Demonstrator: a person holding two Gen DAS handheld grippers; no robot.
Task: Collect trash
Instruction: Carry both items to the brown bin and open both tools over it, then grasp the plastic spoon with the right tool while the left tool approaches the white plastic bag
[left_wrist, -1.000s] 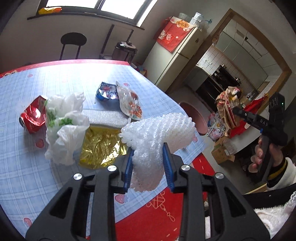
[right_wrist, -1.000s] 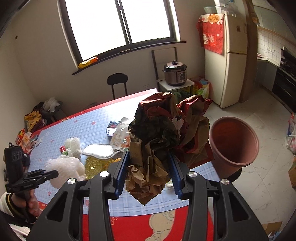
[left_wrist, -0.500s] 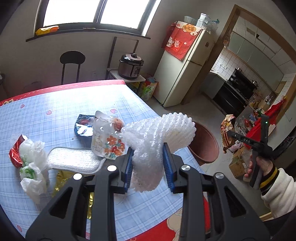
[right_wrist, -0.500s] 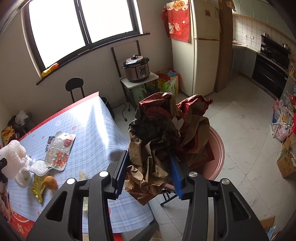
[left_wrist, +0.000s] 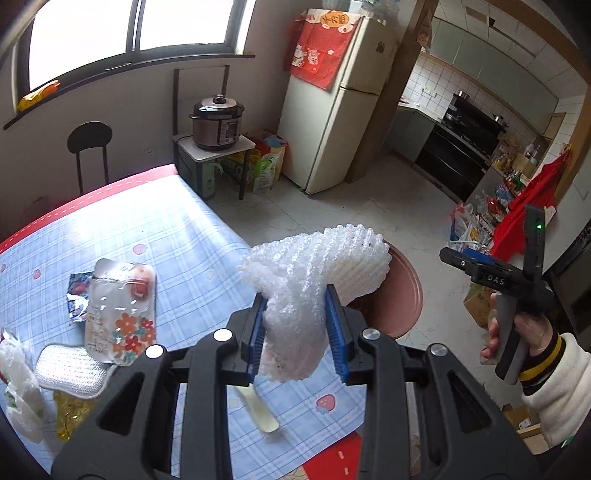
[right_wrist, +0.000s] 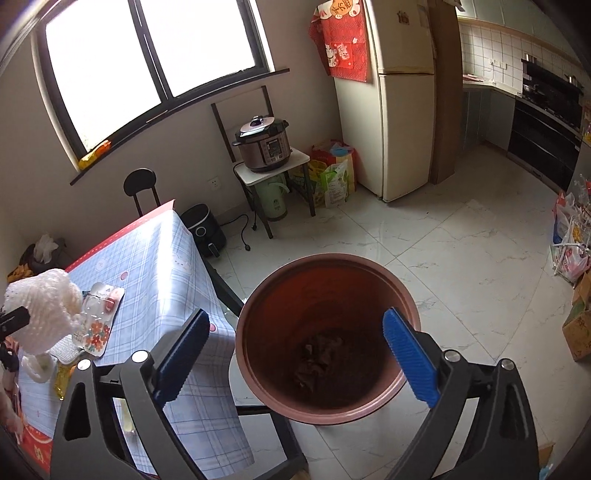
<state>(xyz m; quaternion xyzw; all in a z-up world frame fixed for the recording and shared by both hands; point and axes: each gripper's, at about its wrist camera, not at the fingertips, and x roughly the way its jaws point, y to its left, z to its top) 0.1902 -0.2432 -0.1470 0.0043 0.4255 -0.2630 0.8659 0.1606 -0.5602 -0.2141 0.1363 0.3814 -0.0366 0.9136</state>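
My left gripper (left_wrist: 295, 332) is shut on a white foam net (left_wrist: 321, 258), held above the table's right edge, near the brown bin (left_wrist: 402, 295). My right gripper (right_wrist: 295, 317) hangs over the brown bin (right_wrist: 325, 258); its jaws are opening wide with nothing between them. A crumpled brown paper bundle (right_wrist: 317, 362) lies on the bin's bottom. Still on the blue checked table (left_wrist: 184, 236) are a flower-printed pouch (left_wrist: 122, 310), a blue wrapper (left_wrist: 77, 295), a white pad (left_wrist: 70, 365), white plastic bags (left_wrist: 18, 387) and gold foil (left_wrist: 70, 410).
The bin stands on the tiled floor (right_wrist: 461, 258) just off the table's corner. A fridge (right_wrist: 402, 99), a cooker (right_wrist: 264, 144) on a small stand and a black chair (right_wrist: 142, 188) line the far wall. Bags and boxes (right_wrist: 572, 258) sit at the right.
My right gripper swung off the table to above the bin and let go of the brown paper, which dropped inside. My left gripper carried the foam net rightwards toward the bin.
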